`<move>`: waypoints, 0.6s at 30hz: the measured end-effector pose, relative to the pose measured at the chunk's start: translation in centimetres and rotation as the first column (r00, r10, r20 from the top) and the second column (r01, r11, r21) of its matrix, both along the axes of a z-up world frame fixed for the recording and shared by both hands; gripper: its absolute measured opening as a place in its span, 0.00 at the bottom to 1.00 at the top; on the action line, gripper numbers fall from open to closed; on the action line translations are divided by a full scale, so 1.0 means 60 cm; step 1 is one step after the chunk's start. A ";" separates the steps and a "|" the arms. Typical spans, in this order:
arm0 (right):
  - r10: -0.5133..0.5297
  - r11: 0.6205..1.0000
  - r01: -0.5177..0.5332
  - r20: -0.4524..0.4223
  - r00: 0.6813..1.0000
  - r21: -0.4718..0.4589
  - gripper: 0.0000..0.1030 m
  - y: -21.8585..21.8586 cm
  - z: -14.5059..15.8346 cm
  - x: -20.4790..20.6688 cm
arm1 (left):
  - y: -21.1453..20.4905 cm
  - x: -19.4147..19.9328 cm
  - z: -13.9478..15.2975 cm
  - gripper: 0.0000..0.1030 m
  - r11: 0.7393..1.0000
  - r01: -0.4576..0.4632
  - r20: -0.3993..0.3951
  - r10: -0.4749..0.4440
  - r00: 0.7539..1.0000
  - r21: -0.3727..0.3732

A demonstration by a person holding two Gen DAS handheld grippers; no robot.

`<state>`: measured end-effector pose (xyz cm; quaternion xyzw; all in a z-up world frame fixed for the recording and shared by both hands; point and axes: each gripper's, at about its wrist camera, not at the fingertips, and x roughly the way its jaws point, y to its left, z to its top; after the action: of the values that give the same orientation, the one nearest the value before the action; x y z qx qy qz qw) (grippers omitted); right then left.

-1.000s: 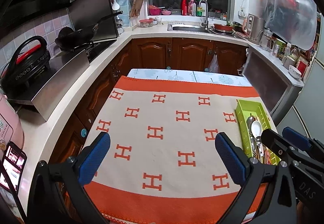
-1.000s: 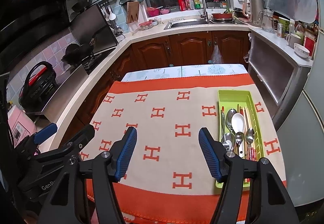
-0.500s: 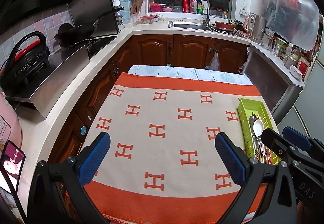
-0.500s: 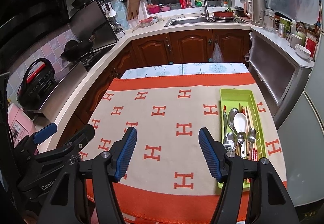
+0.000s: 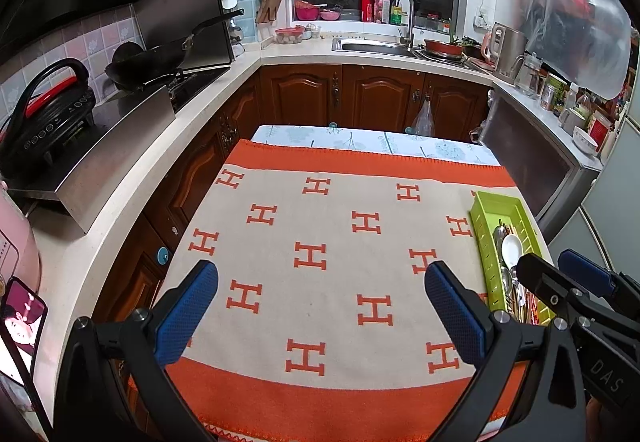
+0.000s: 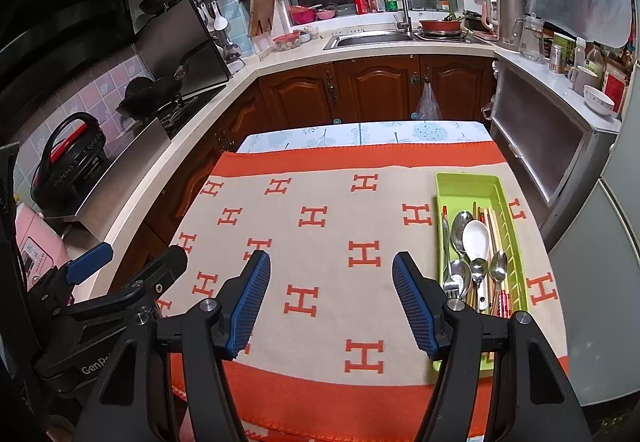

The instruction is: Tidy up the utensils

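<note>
Both the left gripper (image 5: 321,316) and right gripper (image 6: 331,304) gape empty above the orange-and-beige H-patterned cloth (image 6: 320,242); the right finger hides the near end of the lime-green plastic utensil tray (image 6: 468,182) at lower right.

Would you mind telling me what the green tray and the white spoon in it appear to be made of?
Green tray: likely plastic, with a uniform bright lime colour and thin moulded walls. White spoon: probably ceramic, possibly melamine, with a smooth, opaque, slightly glossy bowl unlike the mirror-bright metal spoons beside it.

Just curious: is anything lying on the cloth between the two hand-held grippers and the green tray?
Nothing: both wrist views show only bare cloth up to the tray.
</note>
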<state>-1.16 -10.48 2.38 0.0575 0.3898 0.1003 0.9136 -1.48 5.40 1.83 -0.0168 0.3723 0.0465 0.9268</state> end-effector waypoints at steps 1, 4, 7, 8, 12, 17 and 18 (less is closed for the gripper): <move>0.000 1.000 0.000 0.001 1.000 0.000 0.63 0.001 0.003 -0.001 | 0.000 0.000 0.001 0.99 1.000 -0.001 0.001 0.001 1.000 0.000; 0.000 1.000 0.000 0.000 1.000 0.000 0.63 0.002 0.003 -0.001 | 0.001 0.001 -0.001 0.99 1.000 -0.001 -0.001 0.001 1.000 -0.001; 0.000 1.000 0.000 0.000 1.000 -0.001 0.63 0.002 0.003 -0.001 | 0.001 0.001 -0.001 0.99 1.000 0.000 -0.001 0.000 1.000 -0.001; 0.000 1.000 0.000 -0.001 1.000 -0.001 0.63 0.001 0.000 0.000 | 0.001 0.001 -0.003 0.99 1.000 0.000 -0.003 0.000 1.000 -0.001; 0.001 1.000 -0.001 -0.001 1.000 0.000 0.63 0.003 0.003 -0.001 | 0.000 -0.001 -0.005 0.99 1.000 -0.001 -0.004 0.001 1.000 -0.001; 0.001 1.000 -0.001 -0.003 1.000 -0.003 0.63 0.002 -0.005 -0.002 | -0.001 -0.004 -0.011 0.99 1.000 -0.002 -0.005 0.002 1.000 -0.003; 0.001 1.000 -0.001 -0.003 1.000 -0.002 0.63 0.004 -0.002 -0.001 | -0.001 -0.004 -0.011 0.99 1.000 -0.002 -0.005 0.002 1.000 -0.002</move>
<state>-1.23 -10.25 2.28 0.0567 0.3912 0.1006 0.9131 -1.70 5.34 1.19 -0.0182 0.3746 0.0469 0.9258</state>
